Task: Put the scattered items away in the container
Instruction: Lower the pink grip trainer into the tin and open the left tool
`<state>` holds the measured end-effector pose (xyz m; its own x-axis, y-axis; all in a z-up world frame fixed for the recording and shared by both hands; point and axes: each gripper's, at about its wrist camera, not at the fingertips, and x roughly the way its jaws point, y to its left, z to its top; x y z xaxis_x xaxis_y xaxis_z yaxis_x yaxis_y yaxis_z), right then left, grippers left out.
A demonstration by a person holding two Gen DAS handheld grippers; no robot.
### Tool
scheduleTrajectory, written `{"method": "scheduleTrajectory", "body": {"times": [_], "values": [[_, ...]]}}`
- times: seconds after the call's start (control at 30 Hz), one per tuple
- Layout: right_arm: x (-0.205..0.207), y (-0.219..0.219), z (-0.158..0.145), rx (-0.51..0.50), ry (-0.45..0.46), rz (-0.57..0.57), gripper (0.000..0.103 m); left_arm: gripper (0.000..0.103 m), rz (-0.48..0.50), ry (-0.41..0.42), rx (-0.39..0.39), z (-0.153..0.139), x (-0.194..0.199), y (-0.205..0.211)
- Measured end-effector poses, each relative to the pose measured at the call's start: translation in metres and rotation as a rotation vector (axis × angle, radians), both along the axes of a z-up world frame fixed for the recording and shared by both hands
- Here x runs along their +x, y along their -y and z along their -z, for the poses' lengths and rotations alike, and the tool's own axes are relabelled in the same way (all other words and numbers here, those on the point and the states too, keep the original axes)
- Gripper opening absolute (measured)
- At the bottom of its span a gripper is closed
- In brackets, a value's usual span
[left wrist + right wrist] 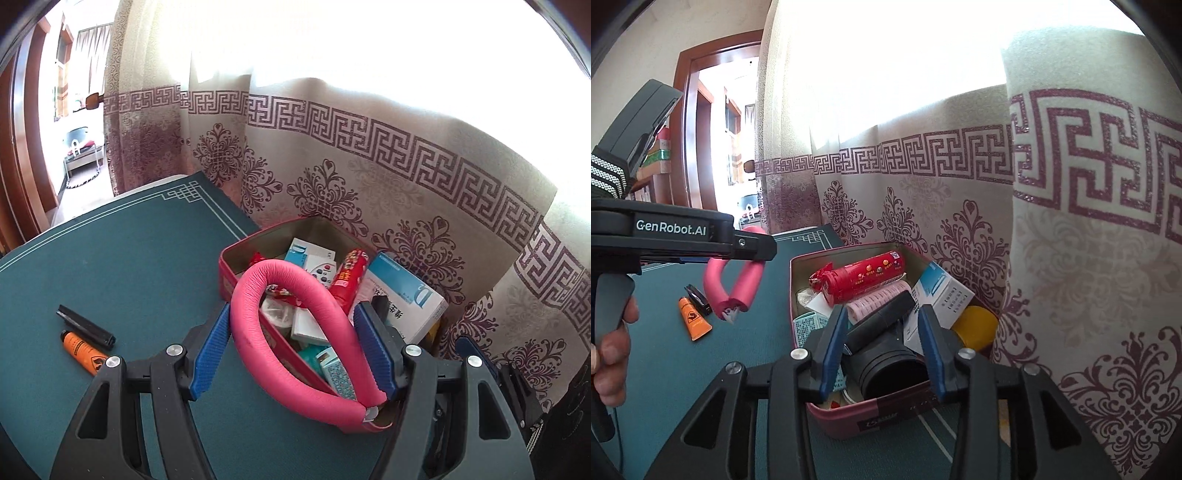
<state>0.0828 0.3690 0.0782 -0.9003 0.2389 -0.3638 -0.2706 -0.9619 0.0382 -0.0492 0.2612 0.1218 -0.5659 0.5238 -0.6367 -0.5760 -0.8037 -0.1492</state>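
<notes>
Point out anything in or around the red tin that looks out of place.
The white and blue box leans on the red tin's far rim, not inside. A yellow lid sits wedged at that corner. An orange tube and black clip lie loose on the table.

A home room: patterned curtain (369,155), wooden doorframe (687,122), green-clothed table (122,266).
</notes>
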Motion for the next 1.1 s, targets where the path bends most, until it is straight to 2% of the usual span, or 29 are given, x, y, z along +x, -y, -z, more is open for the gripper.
{"method": "scheduleTrajectory", "body": {"times": [0.07, 0.3, 0.43, 0.53, 0.93, 1.1], "values": [[0.004, -0.002, -0.001, -0.002, -0.018, 0.017, 0.058, 0.071, 0.029, -0.008, -0.005, -0.001, 0.001, -0.015], [0.013, -0.004, -0.003, -0.004, -0.055, 0.050, 0.063, 0.071, 0.124, -0.019, -0.023, 0.003, -0.002, -0.056], [0.013, -0.005, -0.003, -0.003, -0.060, 0.061, 0.067, 0.071, 0.143, -0.005, -0.077, 0.016, -0.008, -0.072], [0.012, -0.004, -0.003, 0.001, -0.061, 0.064, 0.070, 0.072, 0.137, -0.003, -0.103, 0.023, -0.008, -0.073], [0.012, -0.003, -0.002, 0.011, -0.055, 0.069, 0.075, 0.072, 0.149, 0.010, -0.022, 0.016, -0.003, -0.056], [0.015, -0.003, -0.002, 0.018, -0.066, 0.075, 0.075, 0.072, 0.186, -0.013, -0.035, 0.017, 0.003, -0.064]]}}
